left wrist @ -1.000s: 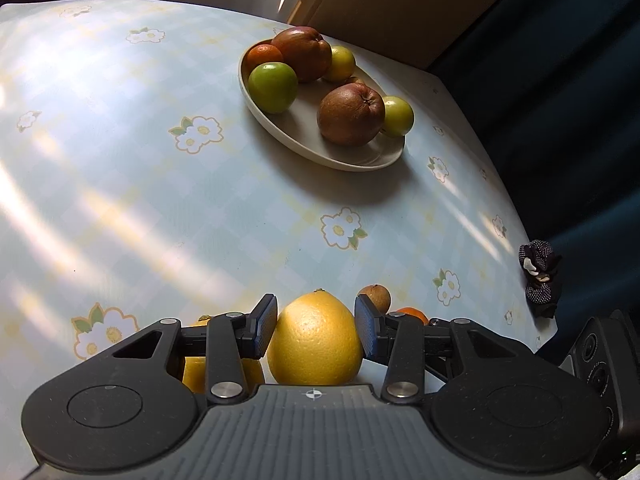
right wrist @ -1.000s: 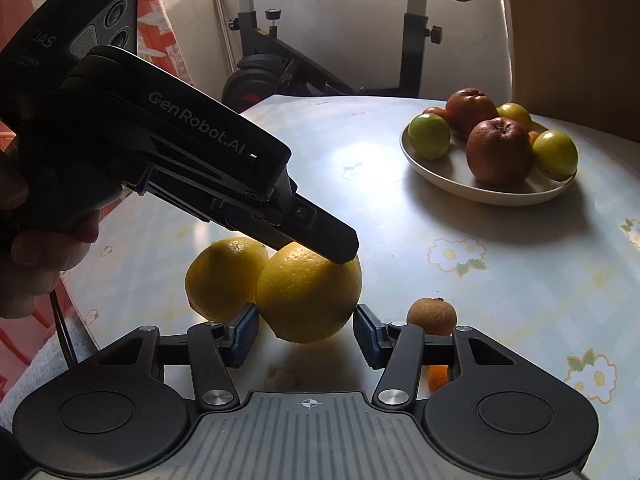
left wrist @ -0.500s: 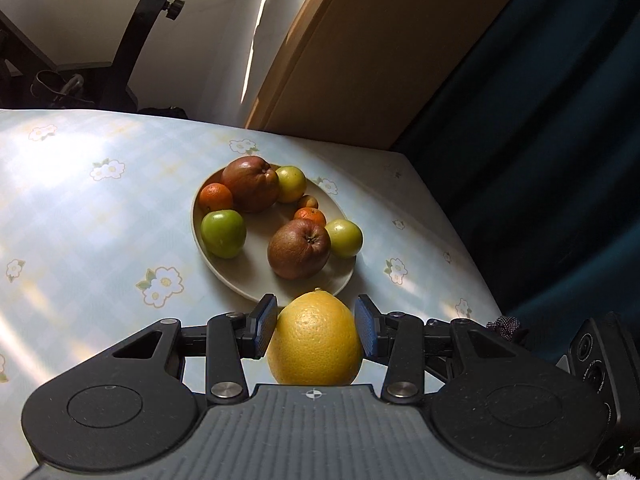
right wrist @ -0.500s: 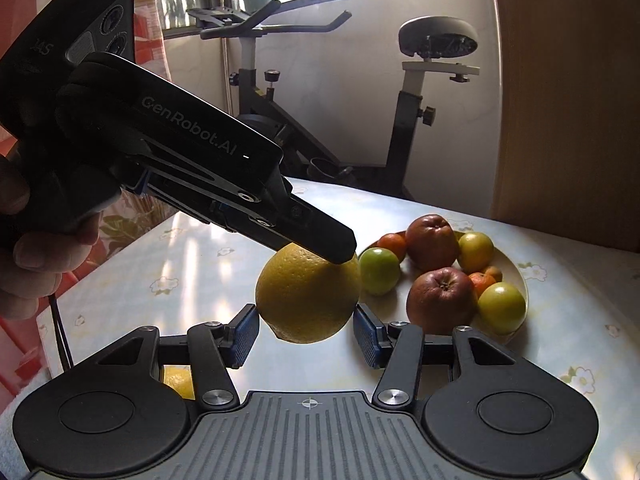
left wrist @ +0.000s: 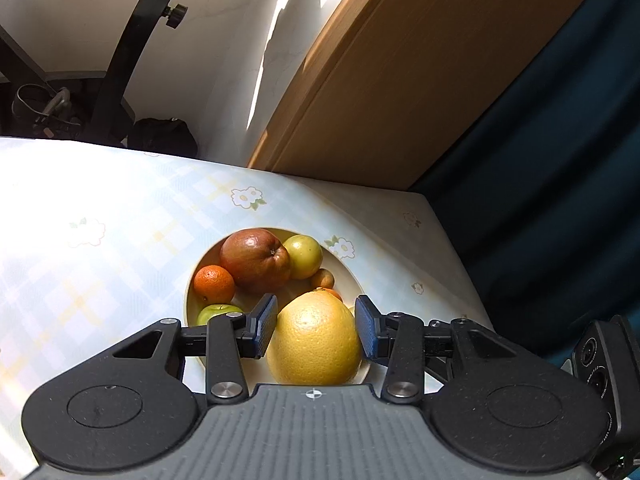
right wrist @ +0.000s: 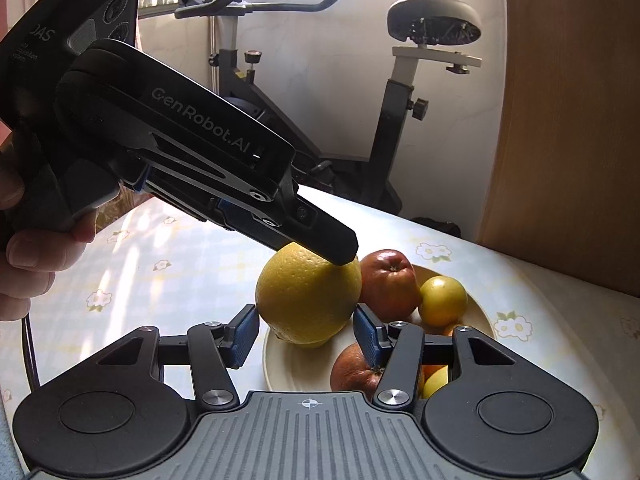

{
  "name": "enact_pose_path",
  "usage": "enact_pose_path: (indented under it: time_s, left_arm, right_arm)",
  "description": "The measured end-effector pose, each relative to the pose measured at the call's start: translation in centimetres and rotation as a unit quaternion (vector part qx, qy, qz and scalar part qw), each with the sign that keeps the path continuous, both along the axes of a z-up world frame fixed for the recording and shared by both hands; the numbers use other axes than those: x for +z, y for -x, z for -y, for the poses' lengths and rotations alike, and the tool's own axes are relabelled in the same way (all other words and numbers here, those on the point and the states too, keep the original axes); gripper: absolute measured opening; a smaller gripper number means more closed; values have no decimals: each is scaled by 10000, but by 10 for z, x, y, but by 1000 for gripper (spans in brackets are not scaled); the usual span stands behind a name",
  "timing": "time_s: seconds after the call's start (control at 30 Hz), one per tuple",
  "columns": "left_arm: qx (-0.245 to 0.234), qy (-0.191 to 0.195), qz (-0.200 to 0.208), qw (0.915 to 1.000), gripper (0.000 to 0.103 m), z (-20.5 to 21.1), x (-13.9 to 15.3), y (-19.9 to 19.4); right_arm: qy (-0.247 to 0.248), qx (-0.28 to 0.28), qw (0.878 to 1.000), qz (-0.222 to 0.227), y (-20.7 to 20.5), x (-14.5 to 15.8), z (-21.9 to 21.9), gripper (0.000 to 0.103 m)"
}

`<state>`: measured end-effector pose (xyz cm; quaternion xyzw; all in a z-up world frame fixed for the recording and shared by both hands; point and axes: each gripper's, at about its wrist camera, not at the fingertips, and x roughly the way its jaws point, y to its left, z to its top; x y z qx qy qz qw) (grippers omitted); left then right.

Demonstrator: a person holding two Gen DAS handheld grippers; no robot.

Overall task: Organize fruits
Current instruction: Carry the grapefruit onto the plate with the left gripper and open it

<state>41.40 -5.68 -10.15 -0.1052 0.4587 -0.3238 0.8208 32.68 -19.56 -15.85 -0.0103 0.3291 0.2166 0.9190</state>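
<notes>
Now hovering over the plate [left wrist: 372,280] instead of the worktop [left wrist: 100,240].
Both tongs, left tongs [left wrist: 316,326] and right tongs [right wrist: 306,330], clamping one yellow grapefruit [left wrist: 316,340] (fingers [left wrist: 266,324] pressing its sides).

Left gripper [left wrist: 316,330] sits at lower centre of its view, blue pads clamped on something. Right gripper [right wrist: 306,334] closes likewise from another side, while a hand [right wrist: 28,240] at far left grips the left tool's handle.

The yellow grapefruit [left wrist: 316,340] and left gripper [left wrist: 316,330] hide the plate [left wrist: 190,292]'s near fruit.
</notes>
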Motion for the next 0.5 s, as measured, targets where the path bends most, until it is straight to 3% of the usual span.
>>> enact_pose_path:
  time_s: [0.5]
  left_arm:
    - [177, 12, -439, 9989, 43, 10, -31, -43]
  right_arm:
    - [513, -30, 9983, -265, -36, -27, -2, 48]
